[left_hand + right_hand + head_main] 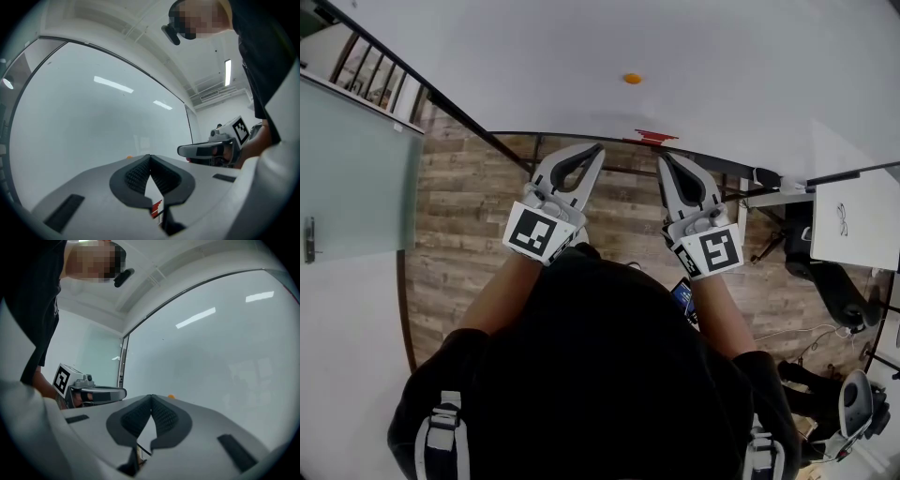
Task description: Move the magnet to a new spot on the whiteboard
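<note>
A small orange magnet (pixel 632 79) sticks on the whiteboard (pixel 581 56) ahead of me, apart from both grippers. It also peeks over the jaws as an orange magnet (pixel 129 157) in the left gripper view and an orange magnet (pixel 170 396) in the right gripper view. My left gripper (pixel 598 147) and right gripper (pixel 664 157) are held side by side, level, pointing at the board below the magnet. The left gripper (pixel 150 156) is shut with nothing between its pads. The right gripper (pixel 151 395) is shut and empty too.
A red object (pixel 654 137) sits at the board's lower edge between the gripper tips. A frosted glass door (pixel 356 169) stands at the left. A white desk (pixel 858 220) and an office chair (pixel 862 403) are at the right, over wood flooring (pixel 469 216).
</note>
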`<state>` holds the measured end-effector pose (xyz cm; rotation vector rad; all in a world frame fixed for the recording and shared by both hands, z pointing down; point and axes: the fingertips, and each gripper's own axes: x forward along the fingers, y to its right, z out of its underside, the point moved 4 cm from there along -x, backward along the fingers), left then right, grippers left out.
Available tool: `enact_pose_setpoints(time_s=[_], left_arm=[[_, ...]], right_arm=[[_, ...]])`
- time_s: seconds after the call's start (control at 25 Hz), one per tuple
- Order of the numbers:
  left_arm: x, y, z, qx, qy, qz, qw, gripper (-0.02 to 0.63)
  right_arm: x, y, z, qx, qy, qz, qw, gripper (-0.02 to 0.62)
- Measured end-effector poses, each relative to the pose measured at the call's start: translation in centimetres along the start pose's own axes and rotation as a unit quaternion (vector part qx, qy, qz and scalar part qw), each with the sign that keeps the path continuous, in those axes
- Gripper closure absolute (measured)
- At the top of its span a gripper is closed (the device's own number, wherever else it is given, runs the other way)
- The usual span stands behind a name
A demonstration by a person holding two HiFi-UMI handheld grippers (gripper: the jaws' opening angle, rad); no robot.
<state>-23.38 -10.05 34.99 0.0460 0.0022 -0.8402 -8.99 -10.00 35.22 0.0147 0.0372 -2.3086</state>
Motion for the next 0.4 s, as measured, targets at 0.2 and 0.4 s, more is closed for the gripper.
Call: enact_pose_setpoints(time_s=[0.2, 0.4], left_arm=[[0.23, -0.02, -0.11, 0.000, -0.003, 0.001, 1.0000, 0.604], [0.48, -0.08, -0.03, -0.003, -0.001, -0.001, 1.0000, 0.603]], right_arm=[[-0.07, 0.24, -0.05, -0.001, -0.002, 0.001, 1.000, 0.595], [0.02, 0.45, 0.07, -0.001, -0.003, 0.001, 1.000, 0.595]])
